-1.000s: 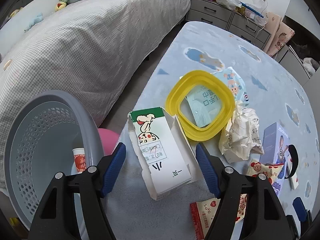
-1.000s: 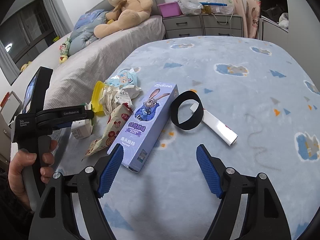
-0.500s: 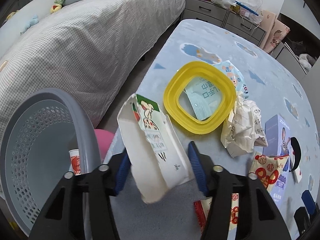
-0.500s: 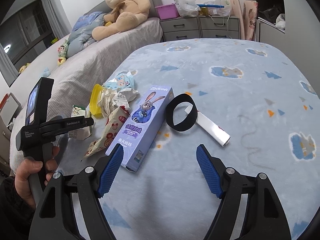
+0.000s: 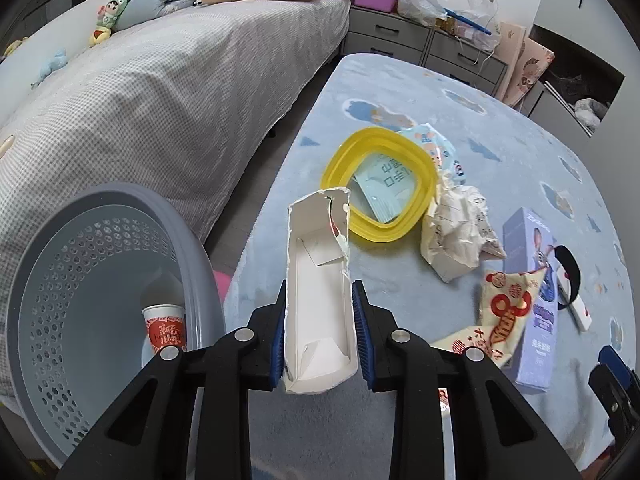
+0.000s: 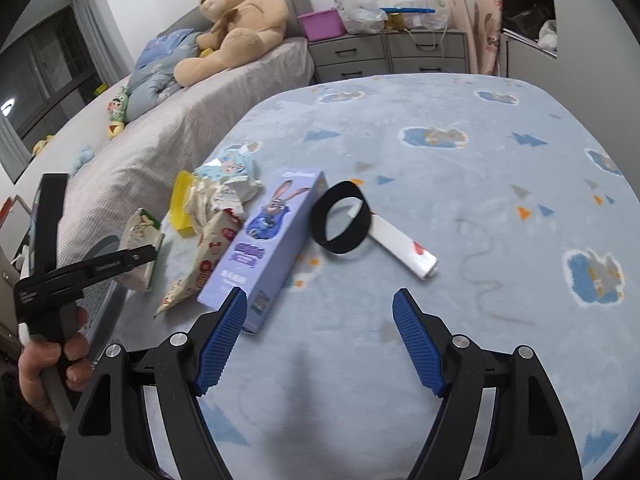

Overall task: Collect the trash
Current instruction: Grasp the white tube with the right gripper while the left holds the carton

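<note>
A torn white milk carton (image 5: pixel 316 240) stands between the blue pads of my left gripper (image 5: pixel 320 286). The jaws are closing and both pads press its sides; it is held off the blue blanket (image 5: pixel 500 128). The right wrist view shows the same carton (image 6: pixel 140 236), gripped beside the grey basket (image 5: pixel 60 280). A red-and-white paper cup (image 5: pixel 164 328) lies in that basket. My right gripper (image 6: pixel 320 294) hangs open over the blanket with nothing between its pads. Near it lie a purple rabbit box (image 6: pixel 272 236), a black band (image 6: pixel 340 220) and a white strip (image 6: pixel 404 248).
More litter sits on the blanket: a yellow ring (image 5: pixel 380 184), a blue printed pack (image 5: pixel 436 148), crumpled paper (image 5: pixel 460 236) and a red-patterned wrapper (image 5: pixel 504 312). A grey bed (image 5: pixel 160 80) with a teddy bear (image 6: pixel 236 36) runs along the left. Grey drawers (image 6: pixel 384 52) stand at the back.
My left gripper has narrowed onto the carton, which went from lying flat to tilted up with its open inside facing the camera. The right gripper has stayed put.
</note>
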`<state>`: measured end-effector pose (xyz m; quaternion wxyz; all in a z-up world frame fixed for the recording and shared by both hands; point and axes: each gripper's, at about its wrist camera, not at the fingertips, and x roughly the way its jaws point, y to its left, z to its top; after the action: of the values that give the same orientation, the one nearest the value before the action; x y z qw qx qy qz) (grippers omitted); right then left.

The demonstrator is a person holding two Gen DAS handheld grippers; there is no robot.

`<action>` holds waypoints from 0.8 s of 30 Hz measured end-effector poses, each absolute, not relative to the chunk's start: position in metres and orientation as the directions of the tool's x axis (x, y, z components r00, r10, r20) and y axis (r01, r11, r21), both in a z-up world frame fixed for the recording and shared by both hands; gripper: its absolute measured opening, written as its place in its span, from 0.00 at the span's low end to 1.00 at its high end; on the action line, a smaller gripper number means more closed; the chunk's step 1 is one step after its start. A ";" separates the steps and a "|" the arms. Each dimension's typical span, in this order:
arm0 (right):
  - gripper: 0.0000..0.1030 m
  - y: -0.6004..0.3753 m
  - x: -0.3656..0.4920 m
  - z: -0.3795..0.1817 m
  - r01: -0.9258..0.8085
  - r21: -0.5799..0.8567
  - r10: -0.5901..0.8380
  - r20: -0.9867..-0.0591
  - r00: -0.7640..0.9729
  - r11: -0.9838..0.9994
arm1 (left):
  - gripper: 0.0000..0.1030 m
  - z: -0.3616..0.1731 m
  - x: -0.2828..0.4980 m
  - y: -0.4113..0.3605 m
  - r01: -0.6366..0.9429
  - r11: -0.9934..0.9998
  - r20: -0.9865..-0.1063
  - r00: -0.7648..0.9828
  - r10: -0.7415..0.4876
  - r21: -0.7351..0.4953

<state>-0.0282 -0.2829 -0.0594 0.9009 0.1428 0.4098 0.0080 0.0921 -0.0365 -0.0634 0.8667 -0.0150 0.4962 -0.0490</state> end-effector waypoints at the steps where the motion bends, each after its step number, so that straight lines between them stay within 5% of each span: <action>1: 0.72 -0.286 -0.028 -0.060 0.111 0.263 0.126 -0.737 0.664 0.958 | 0.27 -0.061 0.089 -0.037 0.079 0.994 -0.855 0.506 -0.108 -0.079; 14: 0.71 -0.322 0.000 -0.076 0.172 0.145 0.006 -0.780 0.626 0.974 | 0.27 -0.039 0.068 -0.039 0.140 0.986 -0.825 0.544 -0.153 -0.090; 24: 0.56 -0.318 0.037 -0.088 0.097 0.069 0.000 -0.817 0.576 0.993 | 0.27 -0.034 0.065 -0.043 0.155 0.983 -0.821 0.547 -0.164 -0.094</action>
<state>0.0367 -0.3179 -0.0882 0.8863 0.0528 0.4594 -0.0272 0.0650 -0.0426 -0.0344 0.8794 -0.0050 0.4672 -0.0907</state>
